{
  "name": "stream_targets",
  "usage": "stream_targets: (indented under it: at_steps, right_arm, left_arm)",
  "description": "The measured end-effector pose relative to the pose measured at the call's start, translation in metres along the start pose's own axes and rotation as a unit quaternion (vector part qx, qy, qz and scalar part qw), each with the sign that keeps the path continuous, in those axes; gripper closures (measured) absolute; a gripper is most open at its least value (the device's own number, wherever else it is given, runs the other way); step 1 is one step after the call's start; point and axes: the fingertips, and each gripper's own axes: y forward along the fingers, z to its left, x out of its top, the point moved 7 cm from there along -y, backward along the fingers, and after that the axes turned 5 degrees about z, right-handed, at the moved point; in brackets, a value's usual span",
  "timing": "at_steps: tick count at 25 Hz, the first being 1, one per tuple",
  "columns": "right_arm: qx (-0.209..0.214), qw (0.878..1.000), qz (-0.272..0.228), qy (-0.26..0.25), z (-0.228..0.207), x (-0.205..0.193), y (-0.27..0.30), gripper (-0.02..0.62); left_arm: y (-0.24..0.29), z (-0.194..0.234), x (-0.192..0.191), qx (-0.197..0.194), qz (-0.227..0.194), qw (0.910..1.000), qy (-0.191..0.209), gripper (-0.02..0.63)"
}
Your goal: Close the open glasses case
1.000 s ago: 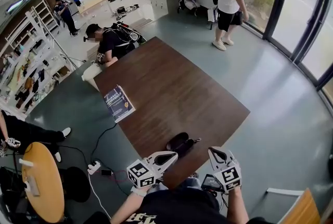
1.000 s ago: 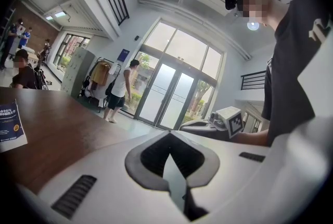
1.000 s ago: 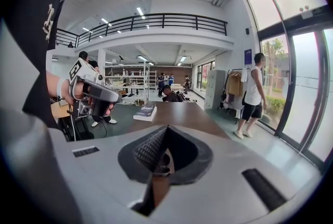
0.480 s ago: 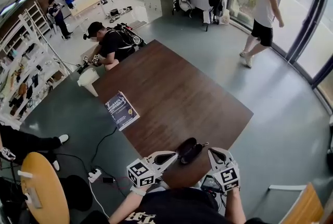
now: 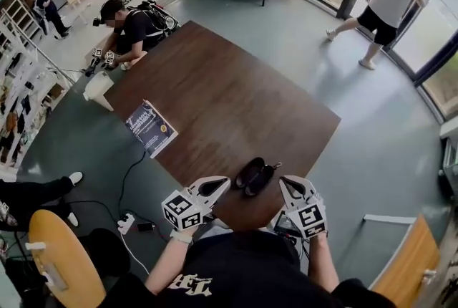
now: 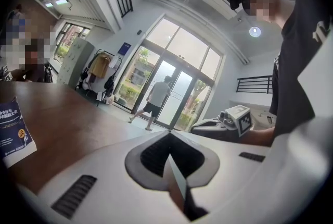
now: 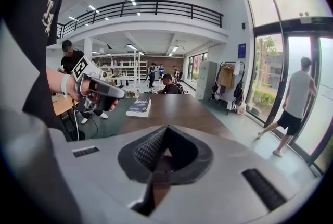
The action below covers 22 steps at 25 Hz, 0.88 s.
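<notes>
Only the head view showed the open glasses case (image 5: 255, 175) between the left tool (image 5: 215, 187) and right tool (image 5: 290, 186), both pressed together, empty.

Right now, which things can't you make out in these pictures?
- Inside of the glasses case: too small in the head view to tell whether glasses lie in it.
- The case in the gripper views: not seen; the left gripper and right gripper bodies fill the lower part.
- Print on the book: too small to read.
</notes>
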Motion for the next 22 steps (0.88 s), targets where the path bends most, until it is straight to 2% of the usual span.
stream_targets:
  at_steps: [5,8,22]
  right_arm:
    - [-0.005,0.999,0.026,0.018,-0.004,-0.021,-0.007,0.607]
    - [-0.004,0.999,0.039,0.027,-0.012,-0.036,0.005,0.607]
    - [0.025,0.992,0.102,0.065,-0.036,-0.098,0.046,0.607]
  left_arm:
    - [0.014,0.008,-0.012,-0.009,0.027,0.9995,-0.010,0.600]
    - [0.030,0.026,-0.019,-0.007,0.039,0.9991,-0.013,0.600]
    - [0.091,0.087,-0.079,0.001,0.126,0.9908,-0.048,0.600]
